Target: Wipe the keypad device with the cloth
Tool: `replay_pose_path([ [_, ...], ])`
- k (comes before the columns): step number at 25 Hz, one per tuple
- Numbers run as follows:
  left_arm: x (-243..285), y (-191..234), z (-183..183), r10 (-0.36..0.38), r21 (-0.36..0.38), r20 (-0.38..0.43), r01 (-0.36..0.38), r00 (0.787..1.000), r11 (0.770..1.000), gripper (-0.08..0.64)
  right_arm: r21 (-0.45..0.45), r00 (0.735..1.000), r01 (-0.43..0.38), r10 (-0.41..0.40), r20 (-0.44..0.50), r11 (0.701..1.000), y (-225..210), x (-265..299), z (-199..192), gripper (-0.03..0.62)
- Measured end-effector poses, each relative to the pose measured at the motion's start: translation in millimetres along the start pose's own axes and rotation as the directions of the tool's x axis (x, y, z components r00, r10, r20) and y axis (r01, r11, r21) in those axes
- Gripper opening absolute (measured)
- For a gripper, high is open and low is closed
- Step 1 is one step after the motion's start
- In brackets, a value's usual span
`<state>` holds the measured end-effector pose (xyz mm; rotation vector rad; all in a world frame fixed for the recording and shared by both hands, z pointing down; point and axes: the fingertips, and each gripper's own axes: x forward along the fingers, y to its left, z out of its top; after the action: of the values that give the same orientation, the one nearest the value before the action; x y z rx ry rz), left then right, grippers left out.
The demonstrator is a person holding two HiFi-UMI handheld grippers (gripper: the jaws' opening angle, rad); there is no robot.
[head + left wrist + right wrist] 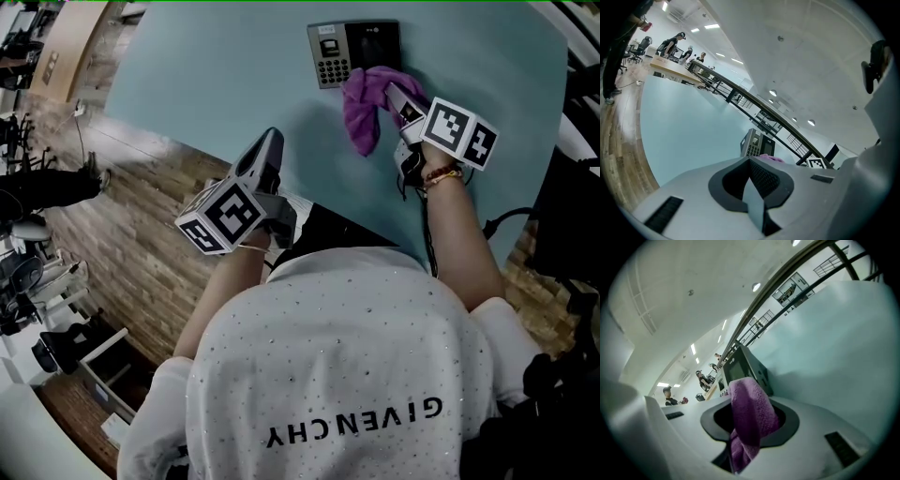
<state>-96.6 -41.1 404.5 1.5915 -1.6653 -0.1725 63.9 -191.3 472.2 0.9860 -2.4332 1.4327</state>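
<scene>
The grey keypad device (349,49) lies at the far edge of the pale teal table (206,84). A purple cloth (364,111) is bunched against the device's lower right corner and trails toward me. My right gripper (394,91) is shut on the cloth, just right of the device. In the right gripper view the cloth (750,416) hangs out of the right gripper (740,446), with the device (746,367) close ahead. My left gripper (269,146) hovers over the table's near left edge, well short of the device, shut and holding nothing. In its own view the left gripper (757,190) points toward the device (756,144) and the cloth (771,158).
Wooden floor (131,234) lies left of the table edge. Chairs and equipment (37,272) stand at the far left. A black cable (506,220) runs by the table's right side. People sit at desks (675,47) far back.
</scene>
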Motion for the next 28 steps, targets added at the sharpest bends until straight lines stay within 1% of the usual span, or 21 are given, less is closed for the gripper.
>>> replay_pose_path([
  [4, -2.5, -10.2, -2.5, -0.026, 0.019, -0.001, 0.026, 1.0, 0.999, 0.006, 0.069, 0.996, 0.04, -0.046, 0.079, 0.997, -23.2, -22.0, 11.8, 0.101],
  [6, -4.2, -12.8, -3.5, -0.033, 0.024, 0.001, 0.033, 0.999, 0.999, 0.006, 0.084, 0.99, 0.061, -0.071, 0.121, 0.995, -31.4, -33.7, 20.1, 0.101],
  [8, -2.0, -12.7, -5.2, -0.034, 0.027, -0.006, 0.034, 0.999, 0.999, 0.005, 0.082, 0.986, 0.048, -0.061, 0.158, 0.995, -29.9, -45.1, 28.4, 0.101],
  [9, 1.7, -12.4, -7.2, -0.04, 0.021, -0.013, 0.041, 0.999, 0.999, 0.005, 0.077, 0.985, 0.022, -0.035, 0.17, 0.997, -24.8, -50.8, 30.1, 0.101],
  [11, 11.5, -11.8, -8.8, -0.063, 0.009, -0.023, 0.063, 0.998, 0.998, 0.005, 0.041, 0.984, -0.045, 0.037, 0.173, 0.998, -7.7, -59.4, 30.1, 0.101],
  [12, 16.6, -11.5, -7.8, -0.073, 0.007, -0.026, 0.073, 0.997, 0.997, 0.006, 0.004, 0.983, -0.065, 0.064, 0.172, 0.998, 1.9, -62.4, 31.4, 0.1],
  [15, 32.0, -15.0, -1.6, -0.1, 0.034, -0.034, 0.101, 0.994, 0.994, 0.005, -0.119, 0.975, -0.067, 0.091, 0.204, 0.991, 24.2, -74.4, 46.7, 0.1],
  [17, 40.5, -16.1, 4.5, -0.112, 0.075, -0.039, 0.115, 0.993, 0.991, 0.006, -0.165, 0.968, -0.085, 0.12, 0.22, 0.983, 40.0, -80.1, 56.3, 0.1],
  [19, 47.0, -8.8, 13.0, -0.108, 0.099, -0.042, 0.112, 0.993, 0.989, 0.006, -0.201, 0.966, -0.115, 0.157, 0.206, 0.973, 60.9, -75.8, 58.5, 0.1],
  [21, 54.5, -0.3, 23.8, -0.116, 0.083, -0.039, 0.119, 0.992, 0.989, 0.006, -0.245, 0.971, -0.117, 0.162, 0.174, 0.962, 80.4, -63.7, 56.5, 0.1],
  [23, 62.4, 2.3, 38.5, -0.147, 0.066, -0.031, 0.149, 0.989, 0.987, 0.006, -0.285, 0.979, -0.106, 0.15, 0.14, 0.953, 97.6, -47.0, 54.3, 0.1],
  [24, 65.2, 3.2, 47.3, -0.167, 0.069, -0.029, 0.168, 0.986, 0.983, 0.006, -0.298, 0.982, -0.106, 0.147, 0.121, 0.949, 106.4, -36.5, 52.2, 0.1],
  [26, 69.0, 10.1, 66.9, -0.203, 0.083, -0.028, 0.204, 0.979, 0.975, 0.005, -0.322, 0.986, -0.121, 0.151, 0.069, 0.939, 125.9, -10.2, 44.8, 0.1],
  [28, 71.8, 25.8, 90.3, -0.218, 0.09, -0.01, 0.218, 0.976, 0.972, 0.006, -0.359, 0.988, -0.142, 0.153, 0.004, 0.922, 148.3, 20.6, 35.5, 0.098],
])
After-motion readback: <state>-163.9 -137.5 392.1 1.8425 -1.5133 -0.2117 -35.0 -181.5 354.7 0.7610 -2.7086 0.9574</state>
